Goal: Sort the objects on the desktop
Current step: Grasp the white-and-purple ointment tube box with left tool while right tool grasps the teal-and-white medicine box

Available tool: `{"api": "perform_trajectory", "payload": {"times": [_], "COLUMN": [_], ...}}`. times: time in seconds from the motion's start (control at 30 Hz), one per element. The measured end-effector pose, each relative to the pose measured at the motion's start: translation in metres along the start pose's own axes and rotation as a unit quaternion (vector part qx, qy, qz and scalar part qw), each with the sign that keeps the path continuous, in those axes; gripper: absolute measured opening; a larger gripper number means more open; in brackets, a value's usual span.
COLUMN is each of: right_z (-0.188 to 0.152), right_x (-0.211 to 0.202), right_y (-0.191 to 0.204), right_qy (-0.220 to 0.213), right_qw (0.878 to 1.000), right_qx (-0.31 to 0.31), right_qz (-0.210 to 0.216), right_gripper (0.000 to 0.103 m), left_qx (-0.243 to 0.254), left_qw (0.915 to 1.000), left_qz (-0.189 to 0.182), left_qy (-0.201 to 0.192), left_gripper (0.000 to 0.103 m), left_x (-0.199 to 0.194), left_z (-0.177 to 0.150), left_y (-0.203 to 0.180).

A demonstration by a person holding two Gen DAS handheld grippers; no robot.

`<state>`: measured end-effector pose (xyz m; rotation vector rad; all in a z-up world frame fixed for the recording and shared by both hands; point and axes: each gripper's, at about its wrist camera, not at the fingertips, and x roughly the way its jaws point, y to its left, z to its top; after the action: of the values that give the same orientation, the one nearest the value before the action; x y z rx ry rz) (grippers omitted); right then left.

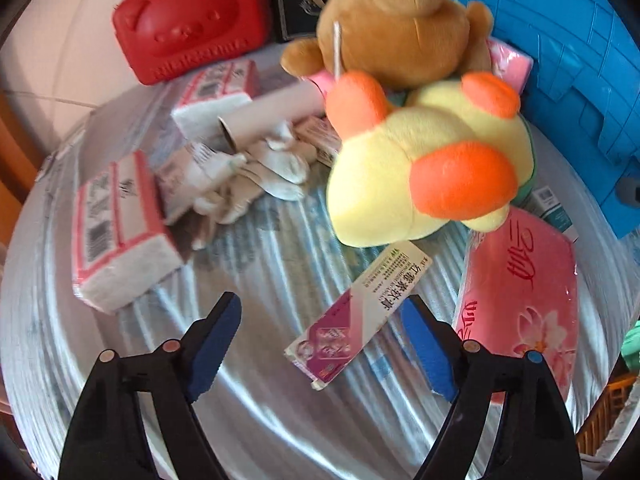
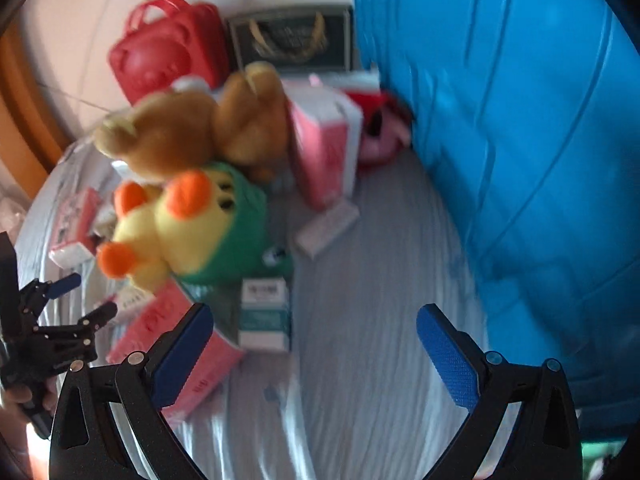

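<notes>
Left gripper (image 1: 320, 320) hangs low over the table (image 1: 260, 400), jaws spread wide, nothing between the blue pads (image 1: 212, 348). A long purple-and-white carton (image 1: 360, 316) lies flat on the striped cloth just ahead of them, its near end reaching in between the fingers but touching neither that can be seen. Right of it lies a flat pink tissue pack (image 1: 524, 300) with a flower print. Beyond the carton a yellow plush (image 1: 420, 176) with orange feet lies on its side; a brown teddy bear (image 1: 400, 24) lies behind and against it. To the left, two pink-and-white tissue packs (image 1: 120, 232) sit near a cardboard tube (image 1: 272, 114) and a heap of crumpled white cloth (image 1: 260, 176). At the far edge stand a red plastic case (image 1: 192, 16) and a dark box (image 1: 298, 4). A big blue plastic bin (image 1: 572, 80) fills the right side. Right gripper (image 2: 314, 344) is likewise wide apart and holds nothing; it hovers above bare cloth between the bin (image 2: 520, 160) and the pile. In its view the yellow plush (image 2: 160, 232) wears a green body, a teal-and-white box (image 2: 264, 316) stands just near of it, a tall pink carton (image 2: 324, 144) stands farther off, and a red-and-pink toy (image 2: 380, 128) sits against the bin. The left gripper (image 2: 86, 296) shows at the far left edge, over the pink pack (image 2: 160, 332).
</notes>
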<state>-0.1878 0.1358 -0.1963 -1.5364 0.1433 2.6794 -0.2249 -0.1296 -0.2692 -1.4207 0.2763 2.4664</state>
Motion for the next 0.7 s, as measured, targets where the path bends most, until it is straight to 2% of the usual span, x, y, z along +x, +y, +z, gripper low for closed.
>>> {"api": "perform_trajectory", "payload": {"times": [0.1, 0.17, 0.23, 0.33, 0.37, 0.4, 0.43, 0.47, 0.57, 0.63, 0.7], "right_z": [-0.008, -0.009, -0.009, -0.009, -0.008, -0.008, -0.008, -0.008, -0.009, -0.010, -0.013], "right_x": [0.022, 0.028, 0.035, 0.045, 0.048, 0.051, 0.054, 0.057, 0.065, 0.072, 0.081], "right_y": [-0.009, -0.009, -0.008, -0.006, -0.003, -0.001, 0.001, 0.003, 0.009, 0.013, 0.015], "right_qy": [0.027, 0.030, 0.037, 0.046, 0.049, 0.052, 0.056, 0.059, 0.067, 0.074, 0.087], "right_qw": [0.999, 0.999, 0.999, 0.998, 0.998, 0.998, 0.998, 0.998, 0.997, 0.997, 0.995], "right_qx": [0.029, 0.031, 0.033, 0.035, 0.032, 0.028, 0.024, 0.020, 0.008, -0.001, -0.004], "right_qz": [0.006, 0.005, 0.013, 0.024, 0.024, 0.025, 0.025, 0.027, 0.034, 0.034, 0.042], "right_gripper": [0.103, 0.103, 0.103, 0.102, 0.096, 0.085, 0.081, 0.077, 0.074, 0.059, 0.036], "left_qx": [0.012, -0.007, -0.035, -0.033, -0.033, -0.036, -0.040, -0.046, -0.061, -0.070, -0.079], "left_qw": [0.9998, 0.9994, 0.9977, 0.9983, 0.9985, 0.9987, 0.9988, 0.9986, 0.9980, 0.9975, 0.9968], "left_qz": [-0.006, -0.031, -0.052, -0.044, -0.041, -0.033, -0.028, -0.026, -0.018, -0.010, -0.007], "left_qy": [0.011, 0.016, 0.024, 0.018, 0.015, 0.012, 0.008, 0.004, -0.002, -0.005, -0.011], "left_gripper": [0.081, 0.061, 0.054, 0.039, 0.029, 0.028, 0.028, 0.028, 0.028, 0.028, 0.028], "left_x": [0.012, 0.013, 0.013, 0.007, 0.003, -0.002, -0.006, -0.010, -0.020, -0.026, -0.036], "left_z": [-0.003, -0.002, -0.002, -0.004, -0.006, -0.008, -0.010, -0.012, -0.017, -0.019, -0.021], "left_y": [-0.009, -0.007, -0.002, -0.004, -0.005, -0.006, -0.005, -0.005, -0.001, 0.003, 0.007]}}
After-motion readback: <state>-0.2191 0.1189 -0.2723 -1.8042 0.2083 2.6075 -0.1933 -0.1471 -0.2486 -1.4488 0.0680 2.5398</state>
